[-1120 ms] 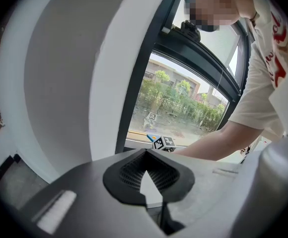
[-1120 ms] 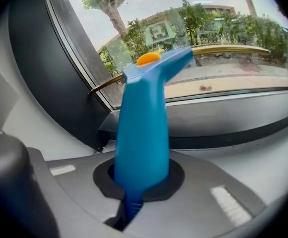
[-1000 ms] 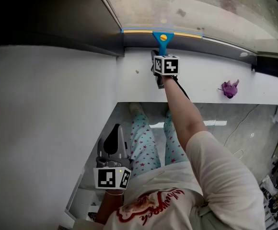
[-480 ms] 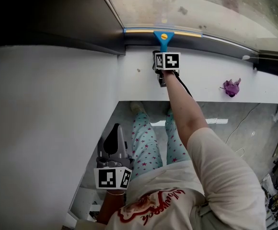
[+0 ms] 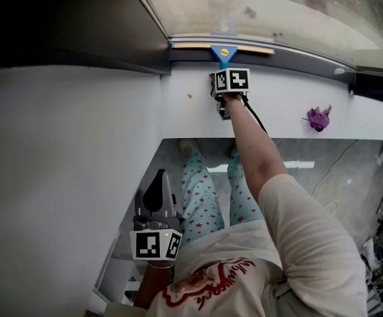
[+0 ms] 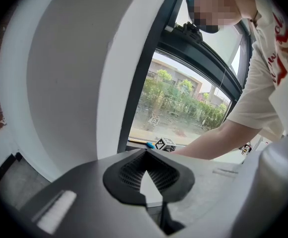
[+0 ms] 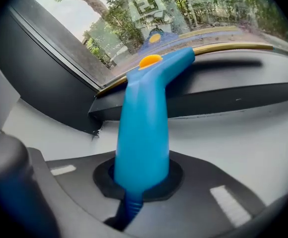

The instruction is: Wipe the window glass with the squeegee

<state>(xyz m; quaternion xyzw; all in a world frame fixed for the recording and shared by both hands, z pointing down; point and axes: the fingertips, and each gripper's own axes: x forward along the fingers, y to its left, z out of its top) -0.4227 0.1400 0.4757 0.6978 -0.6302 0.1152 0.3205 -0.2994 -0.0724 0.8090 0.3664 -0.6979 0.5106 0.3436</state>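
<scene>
The squeegee has a blue handle (image 5: 223,53) (image 7: 144,128) with an orange dot and a yellow-edged blade (image 5: 244,47) (image 7: 233,47). The blade lies along the bottom edge of the window glass (image 5: 277,12) (image 7: 149,9), just above the dark frame (image 7: 223,90). My right gripper (image 5: 224,70) (image 7: 143,180) is shut on the handle's lower end, above the white sill (image 5: 277,107). My left gripper (image 5: 157,193) (image 6: 146,180) hangs low by the person's body, with its jaws shut on nothing.
A crumpled purple cloth (image 5: 317,119) lies on the sill to the right of the squeegee. A white wall (image 5: 66,164) fills the left side. A dark upright frame post (image 6: 144,73) borders the glass on the left. The person's legs stand below the sill.
My right gripper has edged toward the window frame with the squeegee, and the handle looks shorter in the head view. The left gripper has not moved.
</scene>
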